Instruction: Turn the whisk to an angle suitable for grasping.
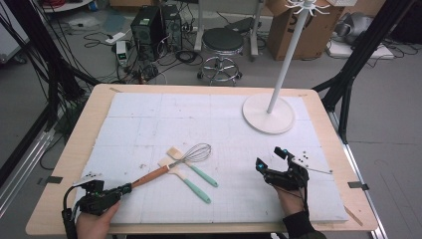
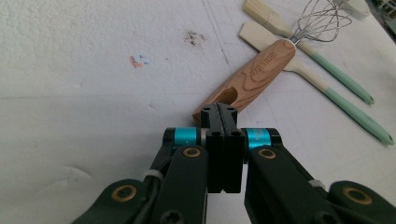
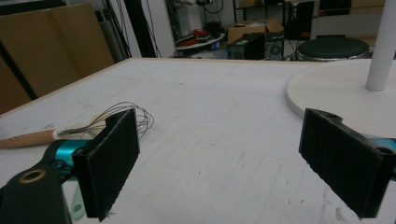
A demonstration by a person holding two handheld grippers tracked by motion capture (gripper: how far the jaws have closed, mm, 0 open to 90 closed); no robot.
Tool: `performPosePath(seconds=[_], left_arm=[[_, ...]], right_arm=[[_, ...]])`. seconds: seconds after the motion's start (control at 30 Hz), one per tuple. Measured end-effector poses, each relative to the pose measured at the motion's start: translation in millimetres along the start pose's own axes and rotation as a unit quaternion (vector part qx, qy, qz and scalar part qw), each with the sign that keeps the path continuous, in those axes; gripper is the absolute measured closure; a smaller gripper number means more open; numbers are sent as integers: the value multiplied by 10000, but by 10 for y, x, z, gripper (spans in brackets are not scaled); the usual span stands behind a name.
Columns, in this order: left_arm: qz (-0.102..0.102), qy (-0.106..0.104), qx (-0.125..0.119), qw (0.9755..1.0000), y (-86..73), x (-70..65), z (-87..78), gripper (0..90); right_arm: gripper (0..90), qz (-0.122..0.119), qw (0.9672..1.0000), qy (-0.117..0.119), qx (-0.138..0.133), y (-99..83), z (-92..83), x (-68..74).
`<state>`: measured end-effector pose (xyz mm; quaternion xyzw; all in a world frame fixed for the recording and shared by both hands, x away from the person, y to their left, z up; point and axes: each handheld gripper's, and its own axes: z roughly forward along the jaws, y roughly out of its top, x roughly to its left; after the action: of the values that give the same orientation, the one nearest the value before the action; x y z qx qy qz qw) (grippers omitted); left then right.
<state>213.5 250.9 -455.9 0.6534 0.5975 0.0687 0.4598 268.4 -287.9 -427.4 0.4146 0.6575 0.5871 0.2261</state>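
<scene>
The one piece of writing sits on the wooden handle [image 2: 254, 79] of the whisk [image 2: 322, 21], seen in the left gripper view: a short line of small letters, burned or printed dark into the wood, running along the length of the handle near its thicker end (it looks like a brand mark, but the letters are too small and too slanted to make out). The small coloured marks [image 2: 137, 60] on the white board [image 2: 70, 93], red and blue, are smudges rather than letters. Nothing else on the bench carries a readable label, number or sign.
</scene>
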Motion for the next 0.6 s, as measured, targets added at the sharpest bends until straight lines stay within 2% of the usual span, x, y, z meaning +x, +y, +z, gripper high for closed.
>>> performPosePath(seconds=[0.13, 0.2, 0.33, 0.47, 0.6], left_arm=[[32, 3, 37, 10000, 46, -24, 24, 900], [94, 81, 55, 9999, 99, -72, 73, 900], [120, 136, 30, 9998, 76, -84, 58, 900], [-47, 189, -27, 9998, 31, -23, 5, 900], [-71, 241, 4, 9997, 30, -7, 11, 900]], right_arm=[[115, 10, 10000, -9, -5, 0, 1, 0], [116, -1, 10000, -19, 5, 0, 0, -1], [116, 22, 10000, -23, 6, 1, -13, -7], [116, 38, 10000, -28, 8, -3, -22, -21], [116, 16, 10000, -31, -6, -3, -24, -9]])
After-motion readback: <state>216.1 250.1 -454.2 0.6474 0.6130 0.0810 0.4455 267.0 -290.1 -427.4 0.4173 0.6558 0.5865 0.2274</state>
